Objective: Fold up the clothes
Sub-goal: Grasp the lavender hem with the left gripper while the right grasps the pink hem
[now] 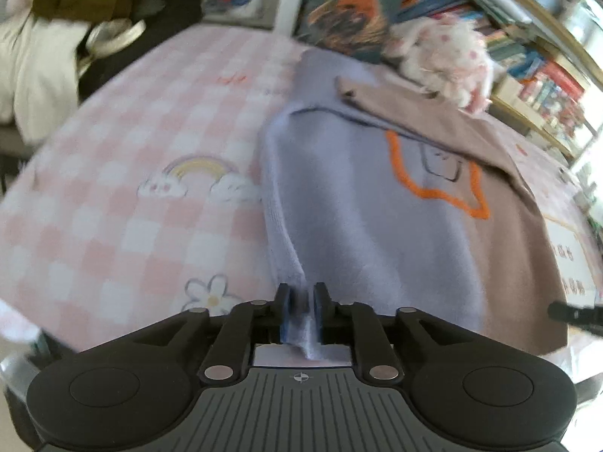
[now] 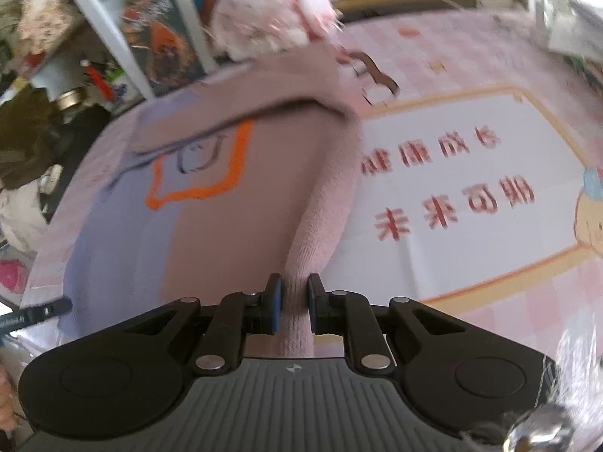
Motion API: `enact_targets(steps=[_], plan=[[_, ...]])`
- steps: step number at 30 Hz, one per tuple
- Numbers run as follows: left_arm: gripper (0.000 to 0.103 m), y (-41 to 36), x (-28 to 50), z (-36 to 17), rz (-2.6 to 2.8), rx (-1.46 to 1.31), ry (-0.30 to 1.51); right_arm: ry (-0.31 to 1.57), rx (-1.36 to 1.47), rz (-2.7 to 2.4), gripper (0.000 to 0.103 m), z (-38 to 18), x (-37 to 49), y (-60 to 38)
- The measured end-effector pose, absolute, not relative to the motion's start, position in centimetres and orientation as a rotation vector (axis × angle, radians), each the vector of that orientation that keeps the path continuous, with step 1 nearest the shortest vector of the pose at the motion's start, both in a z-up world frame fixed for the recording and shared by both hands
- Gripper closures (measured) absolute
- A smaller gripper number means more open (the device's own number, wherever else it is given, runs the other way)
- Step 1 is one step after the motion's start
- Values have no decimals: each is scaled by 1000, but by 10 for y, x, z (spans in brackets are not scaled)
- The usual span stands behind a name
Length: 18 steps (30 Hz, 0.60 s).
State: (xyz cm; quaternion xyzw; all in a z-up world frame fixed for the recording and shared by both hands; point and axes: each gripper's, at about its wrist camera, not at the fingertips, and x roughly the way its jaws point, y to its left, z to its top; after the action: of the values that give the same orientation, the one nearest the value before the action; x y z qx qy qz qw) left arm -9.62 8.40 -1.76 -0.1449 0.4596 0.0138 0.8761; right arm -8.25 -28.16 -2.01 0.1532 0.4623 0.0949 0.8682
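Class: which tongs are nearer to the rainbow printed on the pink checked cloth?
Left. The left tongs grip the garment's lilac edge beside the rainbow. The right tongs grip its pink edge, on the far side.

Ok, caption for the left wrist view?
Left gripper shut on the lavender edge of a two-tone sweater spread over a pink checked blanket.

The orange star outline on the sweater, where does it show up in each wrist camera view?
Left wrist: the orange star sits right of centre, above the left gripper, which pinches the sweater's lilac edge.
Right wrist: the star sits left of centre, up and left of the right gripper, which pinches the pink edge.
Shared landmark: the fluffy pink plush beyond the sweater.
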Motion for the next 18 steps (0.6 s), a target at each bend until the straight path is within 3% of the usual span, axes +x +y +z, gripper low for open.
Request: enact_targets(steps=[2, 6, 9, 10, 12, 18], plan=[[78, 91, -95, -20, 21, -354, 965, 979, 349, 184, 83, -24, -82, -284], [78, 95, -92, -24, 17, -392, 966, 989, 380, 173, 79, -30, -82, -286], [83, 96, -90, -28, 16, -413, 964, 985, 374, 180, 78, -31, -81, -283], [100, 97, -89, -29, 16, -420, 963, 985, 368, 183, 79, -31, -80, -282], [100, 101, -91, -30, 15, -451, 958, 994, 370, 188, 93, -32, -78, -283], [100, 106, -107, -25, 15, -503, 961, 999, 459, 197, 93, -28, -86, -301]])
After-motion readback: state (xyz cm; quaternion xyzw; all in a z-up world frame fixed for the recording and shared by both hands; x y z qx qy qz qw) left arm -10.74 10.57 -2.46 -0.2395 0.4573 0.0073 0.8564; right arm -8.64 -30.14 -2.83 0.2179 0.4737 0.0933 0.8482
